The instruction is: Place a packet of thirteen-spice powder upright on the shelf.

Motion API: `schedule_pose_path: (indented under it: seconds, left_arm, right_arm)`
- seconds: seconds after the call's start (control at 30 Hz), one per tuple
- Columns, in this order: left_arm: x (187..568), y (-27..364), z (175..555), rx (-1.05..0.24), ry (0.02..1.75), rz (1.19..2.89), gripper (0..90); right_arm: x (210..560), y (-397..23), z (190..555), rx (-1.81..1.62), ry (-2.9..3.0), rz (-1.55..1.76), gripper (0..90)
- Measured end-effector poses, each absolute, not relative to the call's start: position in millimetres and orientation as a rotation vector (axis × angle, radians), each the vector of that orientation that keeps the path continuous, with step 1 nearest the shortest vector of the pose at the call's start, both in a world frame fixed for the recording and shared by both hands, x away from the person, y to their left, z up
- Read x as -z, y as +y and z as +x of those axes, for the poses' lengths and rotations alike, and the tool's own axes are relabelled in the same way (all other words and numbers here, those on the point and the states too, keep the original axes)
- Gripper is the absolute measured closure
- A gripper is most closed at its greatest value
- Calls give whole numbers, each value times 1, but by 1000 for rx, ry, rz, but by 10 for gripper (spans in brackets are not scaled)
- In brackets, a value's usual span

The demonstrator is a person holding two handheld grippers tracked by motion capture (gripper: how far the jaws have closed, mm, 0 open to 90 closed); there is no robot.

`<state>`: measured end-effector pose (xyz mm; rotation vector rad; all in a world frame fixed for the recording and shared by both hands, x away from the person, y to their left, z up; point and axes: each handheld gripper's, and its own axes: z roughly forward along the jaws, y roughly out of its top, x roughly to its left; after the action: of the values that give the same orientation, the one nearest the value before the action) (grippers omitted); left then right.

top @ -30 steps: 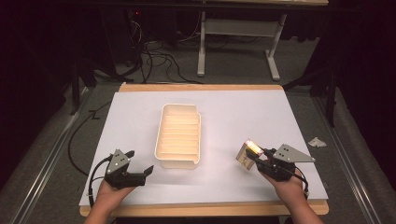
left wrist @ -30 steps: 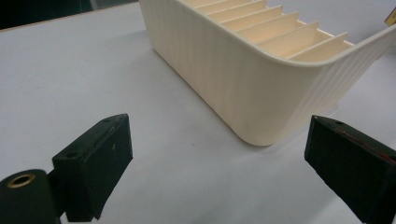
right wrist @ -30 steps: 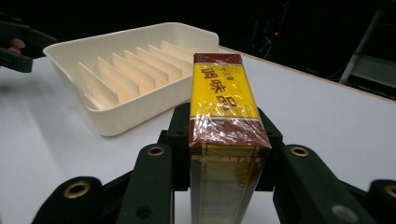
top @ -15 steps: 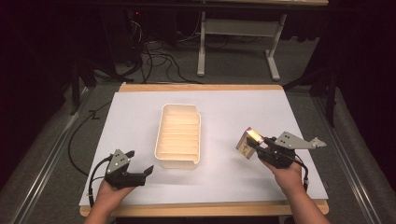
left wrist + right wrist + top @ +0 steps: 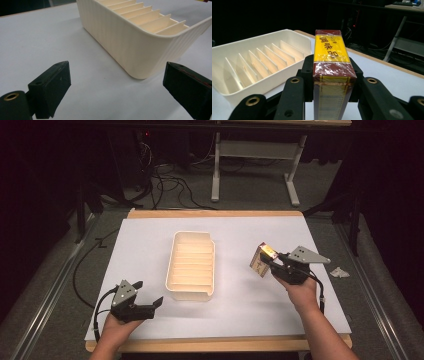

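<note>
2 grippers were at work around the cream divided tray (image 5: 193, 266), which lay lengthwise on the white sheet (image 5: 150, 240) covering the table. The tray held a row of thin crosswise partitions, and its slots looked bare in the right gripper view (image 5: 259, 62).

The right gripper (image 5: 271, 261) was to the right of the tray, apart from it and lifted off the sheet, with the person's right hand (image 5: 300, 292) behind it. Its jaws were clamped on a small box (image 5: 262, 260) wrapped in clear film, yellow in the middle with dark red ends and printed characters. In the right gripper view the box (image 5: 332, 70) stood between the 2 black jaws, its long side running away from the camera, the pads pressed to both flanks. The box's far end pointed toward the tray and touched neither the tray nor the sheet.

The left gripper (image 5: 150, 306) sat off the tray's near left corner, low over the sheet, held by the left hand (image 5: 117, 327). Its jaws stood wide apart with nothing between them; in the left gripper view (image 5: 115, 87) the tray's rounded near corner (image 5: 140, 57) lay just ahead of the gap, not touching either jaw.
</note>
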<state>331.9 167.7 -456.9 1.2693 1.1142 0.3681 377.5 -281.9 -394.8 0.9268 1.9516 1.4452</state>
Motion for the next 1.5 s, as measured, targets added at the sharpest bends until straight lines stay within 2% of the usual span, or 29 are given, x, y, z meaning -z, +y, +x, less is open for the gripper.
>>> schedule_pose_path:
  seconds: [0.5,0.97,1.5]
  left_arm:
    - [455,174,328,-373,1112,1249,84]
    - [451,175,327,-362,1106,1202,84]
    - [453,178,324,-377,1123,1202,83]
  right_arm:
    - [392,-269,408,-1472,2022,899,690]
    - [378,-217,435,-1591,2150,686,692]
    - [376,-190,423,-1679,2214,582,693]
